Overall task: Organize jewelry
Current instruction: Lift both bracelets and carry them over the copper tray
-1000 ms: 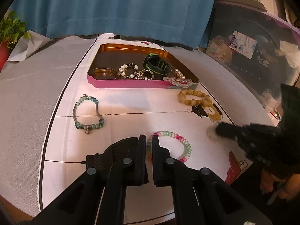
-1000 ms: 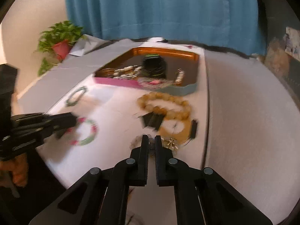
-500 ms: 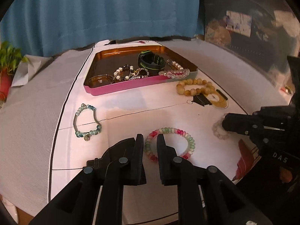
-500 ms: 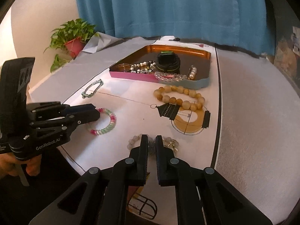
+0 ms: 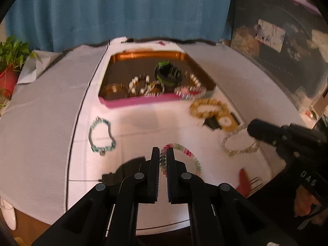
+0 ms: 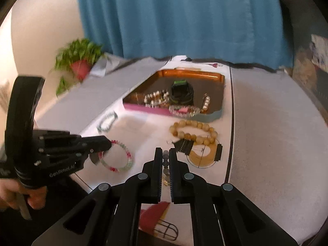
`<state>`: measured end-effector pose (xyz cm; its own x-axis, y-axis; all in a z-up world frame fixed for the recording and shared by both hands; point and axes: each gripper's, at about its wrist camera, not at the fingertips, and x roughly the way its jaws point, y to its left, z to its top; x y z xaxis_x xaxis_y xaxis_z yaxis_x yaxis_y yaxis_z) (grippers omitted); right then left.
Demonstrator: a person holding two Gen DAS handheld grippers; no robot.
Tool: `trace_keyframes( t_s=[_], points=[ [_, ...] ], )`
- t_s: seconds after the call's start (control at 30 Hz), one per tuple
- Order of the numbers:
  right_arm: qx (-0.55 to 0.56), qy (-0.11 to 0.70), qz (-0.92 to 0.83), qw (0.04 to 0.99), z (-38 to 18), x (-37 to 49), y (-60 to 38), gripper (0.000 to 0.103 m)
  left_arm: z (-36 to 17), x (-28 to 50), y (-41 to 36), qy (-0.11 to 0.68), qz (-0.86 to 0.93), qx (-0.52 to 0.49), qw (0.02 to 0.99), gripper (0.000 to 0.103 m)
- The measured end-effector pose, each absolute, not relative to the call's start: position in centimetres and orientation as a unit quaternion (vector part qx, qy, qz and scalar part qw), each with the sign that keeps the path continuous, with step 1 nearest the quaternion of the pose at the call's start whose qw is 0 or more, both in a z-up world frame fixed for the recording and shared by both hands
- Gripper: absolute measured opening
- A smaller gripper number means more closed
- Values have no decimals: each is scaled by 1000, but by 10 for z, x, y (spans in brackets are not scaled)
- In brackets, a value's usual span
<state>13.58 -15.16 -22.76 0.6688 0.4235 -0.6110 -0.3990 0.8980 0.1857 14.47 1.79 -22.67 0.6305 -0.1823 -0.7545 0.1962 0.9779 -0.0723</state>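
Each gripper (image 5: 163,155) (image 6: 166,155) pinching 1 bracelet (image 5: 184,153) (image 6: 165,165)

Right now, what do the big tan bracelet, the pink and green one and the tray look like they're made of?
Tan bead bracelet: large round matte beads, probably wood or resin, since they show no sparkle.
Pink and green bracelet: small translucent beads, likely glass or plastic; they look glossy.
Tray: likely painted tin, with a coppery, reflective inner wall and a pink outside; motion blur leaves this uncertain.
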Motion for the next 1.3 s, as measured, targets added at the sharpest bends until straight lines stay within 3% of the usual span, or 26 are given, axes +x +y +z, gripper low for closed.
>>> trace_keyframes(
  t_s=[0.47,0.63,0.9,1.07,1.3],
  points=[
    [6,290,225,930,-127,118,-149,6,-130,141,17,334,-116,0,935,4],
    [16,264,231,936,-85,123,-157,6,-99,157,37,323,-152,-58,932,4],
    [24,240,245,939,-55,150,-157,6,-52,180,43,281,-151,-33,947,4],
    [22,241,245,939,-60,180,-154,6,-51,207,45,273,-139,-18,952,4],
    [21,263,237,935,-87,226,-156,6,-93,247,45,297,-132,-14,945,4]
  ],
)
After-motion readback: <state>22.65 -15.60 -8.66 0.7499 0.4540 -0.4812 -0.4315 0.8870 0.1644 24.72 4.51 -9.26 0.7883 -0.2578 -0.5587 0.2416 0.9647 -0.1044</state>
